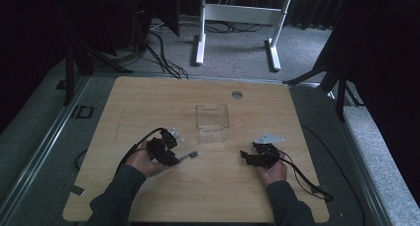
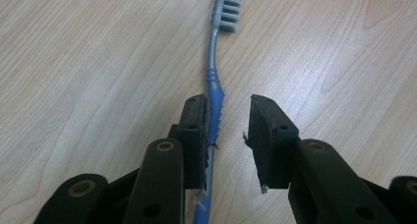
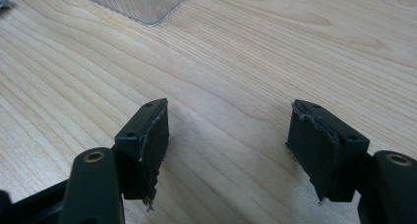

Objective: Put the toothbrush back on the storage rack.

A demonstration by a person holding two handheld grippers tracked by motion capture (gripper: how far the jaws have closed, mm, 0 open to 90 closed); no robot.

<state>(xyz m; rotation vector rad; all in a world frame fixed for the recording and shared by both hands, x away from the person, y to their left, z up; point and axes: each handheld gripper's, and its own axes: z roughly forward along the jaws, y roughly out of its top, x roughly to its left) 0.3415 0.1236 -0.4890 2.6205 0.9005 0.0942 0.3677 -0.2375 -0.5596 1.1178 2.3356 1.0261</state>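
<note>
Left gripper straddles the toothbrush, jaws half-open, handle against one pad; closing off-centre could skid it. Right gripper gapes empty, probably idle.

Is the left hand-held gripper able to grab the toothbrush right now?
Probably yes. The toothbrush lies flat on the table, its handle already between the left hand-held gripper's jaws, beside one jaw. Nothing blocks it.
</note>
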